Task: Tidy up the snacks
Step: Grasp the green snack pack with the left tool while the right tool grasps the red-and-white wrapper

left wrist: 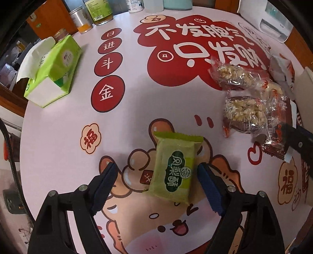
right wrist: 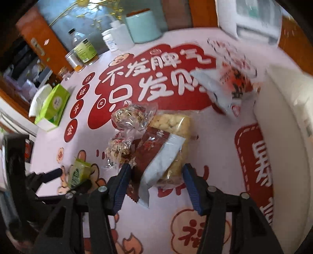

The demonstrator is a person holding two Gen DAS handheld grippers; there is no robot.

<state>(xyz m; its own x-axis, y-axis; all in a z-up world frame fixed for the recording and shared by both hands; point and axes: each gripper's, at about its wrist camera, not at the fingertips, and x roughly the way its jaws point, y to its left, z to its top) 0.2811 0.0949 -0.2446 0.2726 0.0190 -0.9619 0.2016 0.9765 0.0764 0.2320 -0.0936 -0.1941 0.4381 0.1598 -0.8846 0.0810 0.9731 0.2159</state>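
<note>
A green wrapped pastry (left wrist: 174, 167) lies on the printed tablecloth (left wrist: 137, 109) between the fingers of my open left gripper (left wrist: 156, 172); the right finger (left wrist: 207, 183) is close to its edge, touch unclear. It also shows in the right wrist view (right wrist: 78, 173). A pile of clear-wrapped rice crisp snacks (left wrist: 244, 109) lies to the right. My right gripper (right wrist: 155, 173) is open around the near end of a brown-and-white snack packet (right wrist: 156, 156) that lies on a pale puffed snack bar (right wrist: 176, 129). A white and orange packet (right wrist: 227, 86) lies behind, blurred.
A green tissue box (left wrist: 56, 72) stands at the left. Bottles and jars (left wrist: 97, 13) line the back edge, with a teal canister (right wrist: 142, 27). A white box (right wrist: 289, 121) stands at the right edge. A white appliance (left wrist: 277, 25) sits at the back right.
</note>
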